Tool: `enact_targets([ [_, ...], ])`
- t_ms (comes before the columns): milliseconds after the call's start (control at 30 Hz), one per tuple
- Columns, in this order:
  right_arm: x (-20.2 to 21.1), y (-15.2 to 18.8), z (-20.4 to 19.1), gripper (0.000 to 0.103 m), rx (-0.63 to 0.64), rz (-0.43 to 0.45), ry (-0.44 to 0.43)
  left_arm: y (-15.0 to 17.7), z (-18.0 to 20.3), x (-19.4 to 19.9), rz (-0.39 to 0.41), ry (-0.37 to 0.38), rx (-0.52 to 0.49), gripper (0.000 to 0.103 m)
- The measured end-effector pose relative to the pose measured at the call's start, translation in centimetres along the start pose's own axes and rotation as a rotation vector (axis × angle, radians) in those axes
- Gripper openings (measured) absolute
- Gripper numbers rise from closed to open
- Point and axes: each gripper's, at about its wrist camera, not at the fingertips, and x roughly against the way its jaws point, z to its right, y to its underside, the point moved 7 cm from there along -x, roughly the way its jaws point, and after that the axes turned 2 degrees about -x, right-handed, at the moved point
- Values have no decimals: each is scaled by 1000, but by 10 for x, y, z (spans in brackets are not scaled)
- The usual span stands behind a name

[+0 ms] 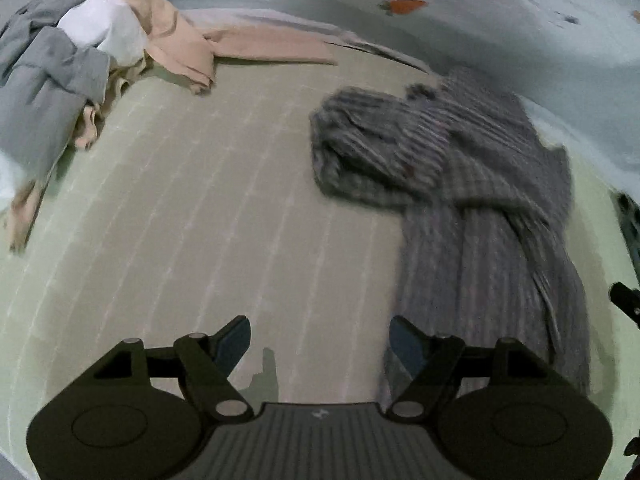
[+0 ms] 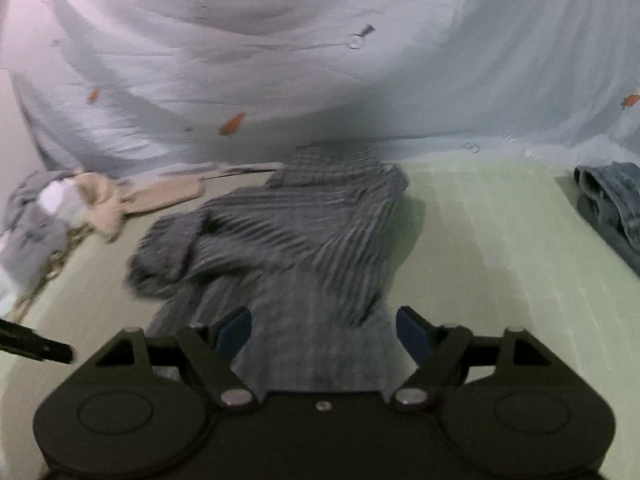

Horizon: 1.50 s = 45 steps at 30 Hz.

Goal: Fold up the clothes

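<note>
A grey striped garment [image 1: 460,184] lies crumpled on the pale green sheet [image 1: 200,220], to the right in the left wrist view. In the right wrist view the same garment [image 2: 288,232] spreads straight ahead and runs down under the gripper. My left gripper [image 1: 320,340] is open over bare sheet, its right finger at the garment's lower left edge. My right gripper [image 2: 324,332] is open just above the garment's near end, nothing between its fingers. Both views are blurred.
A heap of grey, white and beige clothes [image 1: 80,60] sits at the far left, also seen as a small pile [image 2: 60,208]. A pale duvet with carrot prints [image 2: 320,60] rises behind. Folded blue jeans [image 2: 612,204] lie at the right edge. The other gripper's dark tip [image 2: 36,346] shows at the left.
</note>
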Motion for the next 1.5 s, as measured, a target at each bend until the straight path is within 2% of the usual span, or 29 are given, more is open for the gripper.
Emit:
enact_targets([
  [133, -49, -31, 23, 74, -44, -6, 17, -47, -2, -22, 35, -2, -19, 80],
  [233, -93, -52, 39, 54, -68, -32, 27, -80, -2, -50, 35, 11, -3, 80],
  [400, -162, -78, 59, 51, -158, -62, 7, -117, 4, -93, 27, 44, 43, 80],
  [433, -175, -80, 63, 36, -175, -79, -8, -122, 5, -99, 25, 38, 49, 80],
  [467, -189, -82, 66, 4, -192, -96, -22, -127, 6, -105, 26, 35, 52, 80],
  [500, -192, -83, 66, 2, -180, -96, -10, -130, 6, -109, 27, 38, 56, 80],
  [733, -217, -91, 66, 1, -93, -95, 69, -137, 3, -122, 53, 64, 67, 80],
  [833, -227, -94, 66, 5, -55, -95, 102, -136, 3, -121, 54, 63, 68, 80],
  [900, -224, -97, 61, 31, -19, -81, 154, -135, -1, -119, 51, 65, 95, 80],
  [933, -218, -99, 57, 58, 4, -67, 193, -134, -3, -117, 48, 66, 109, 80],
  [967, -207, -102, 51, 72, 26, -37, 224, -133, -5, -115, 48, 61, 114, 80],
  [1000, -197, -105, 45, 75, 48, -7, 254, -132, -6, -113, 47, 56, 118, 80],
  [1100, -165, -104, 14, 84, 53, 55, 215, -126, -6, -104, 50, 30, 107, 80],
  [1133, -156, -103, 1, 87, 38, 69, 173, -124, -6, -101, 52, 23, 103, 80],
  [1200, -142, -96, -27, 87, -11, 68, 54, -118, -6, -96, 53, 13, 104, 80],
  [1300, -143, -77, -61, 84, -36, -2, -77, -110, -7, -92, 45, 6, 122, 80],
  [1367, -143, -65, -84, 66, -53, -48, -165, -105, -7, -90, 38, 3, 128, 80],
  [1433, -145, -55, -104, 58, -77, -93, -240, -102, -5, -89, 33, -6, 120, 80],
  [1500, -151, -48, -117, 57, -98, -126, -292, -100, -4, -88, 32, -9, 113, 80],
])
